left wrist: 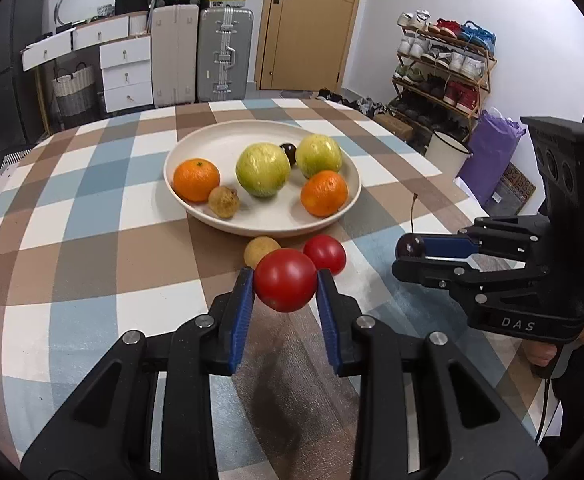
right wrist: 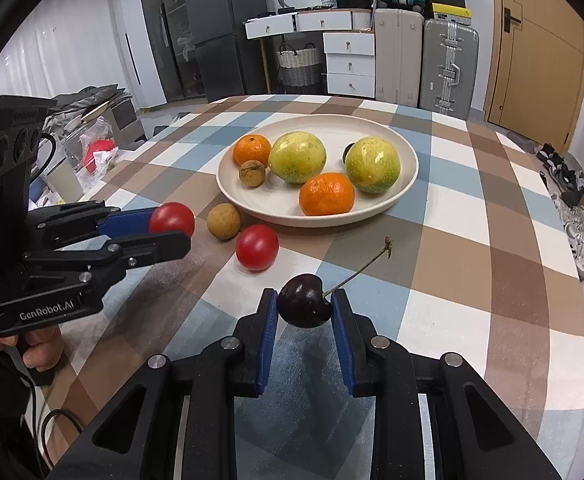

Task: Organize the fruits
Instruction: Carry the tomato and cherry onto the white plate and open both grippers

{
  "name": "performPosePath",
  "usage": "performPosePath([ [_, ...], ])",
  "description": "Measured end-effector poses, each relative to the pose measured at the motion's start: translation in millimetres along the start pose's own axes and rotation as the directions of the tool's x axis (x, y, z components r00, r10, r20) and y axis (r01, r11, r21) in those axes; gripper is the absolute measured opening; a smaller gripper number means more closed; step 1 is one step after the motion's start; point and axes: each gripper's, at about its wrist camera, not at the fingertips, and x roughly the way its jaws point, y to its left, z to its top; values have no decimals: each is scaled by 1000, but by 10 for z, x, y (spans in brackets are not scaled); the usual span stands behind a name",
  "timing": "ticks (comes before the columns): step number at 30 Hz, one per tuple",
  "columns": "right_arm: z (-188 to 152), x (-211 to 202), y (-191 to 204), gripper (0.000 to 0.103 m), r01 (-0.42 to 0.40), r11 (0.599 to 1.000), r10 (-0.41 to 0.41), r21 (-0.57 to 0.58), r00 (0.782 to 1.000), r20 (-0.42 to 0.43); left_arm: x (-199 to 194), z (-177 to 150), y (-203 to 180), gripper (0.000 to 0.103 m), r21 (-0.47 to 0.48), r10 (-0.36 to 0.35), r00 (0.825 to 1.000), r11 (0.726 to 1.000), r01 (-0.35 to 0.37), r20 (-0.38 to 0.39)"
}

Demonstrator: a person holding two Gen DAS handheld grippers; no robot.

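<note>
A: Our left gripper (left wrist: 285,285) is clamped on a tomato (left wrist: 285,285), held above the table near the plate (left wrist: 180,148).

B: Our right gripper (right wrist: 303,306) pinches a cherry (right wrist: 303,306). We should lower both gently into the plate's bare spots.

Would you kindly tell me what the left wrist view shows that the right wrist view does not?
Only the left wrist view shows the wooden shoe rack and purple bag.

Only the right wrist view shows the dark refrigerator and the cherry's long green stem.

Both show the cream round plate of oranges and green fruits, the left gripper shut on a red tomato, the right gripper shut on a dark cherry, plus a loose red tomato.
</note>
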Motion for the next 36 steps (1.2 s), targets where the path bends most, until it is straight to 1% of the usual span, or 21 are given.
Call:
performPosePath([
  [7, 79, -95, -17, 27, -9, 1000, 8, 18, 999, 40, -207, 122, 44, 28, -18, 32, 997, 999, -31, 73],
  [11, 173, -160, -26, 27, -16, 999, 14, 29, 997, 71, -282, 207, 58, 28, -15, 52, 994, 999, -51, 100],
  [16, 313, -202, -23, 27, -6, 1000, 5, 8, 996, 92, -308, 324, 80, 28, -13, 56, 992, 998, -55, 117],
  [19, 393, -198, -15, 27, 12, 1000, -11, -10, 995, 95, -268, 397, 104, 28, -15, 62, 991, 998, -60, 120],
  [36, 785, 65, -225, 27, 1, 1000, -2, 4, 993, 114, 139, 777, 351, 28, -46, 97, 989, 995, -92, 109],
])
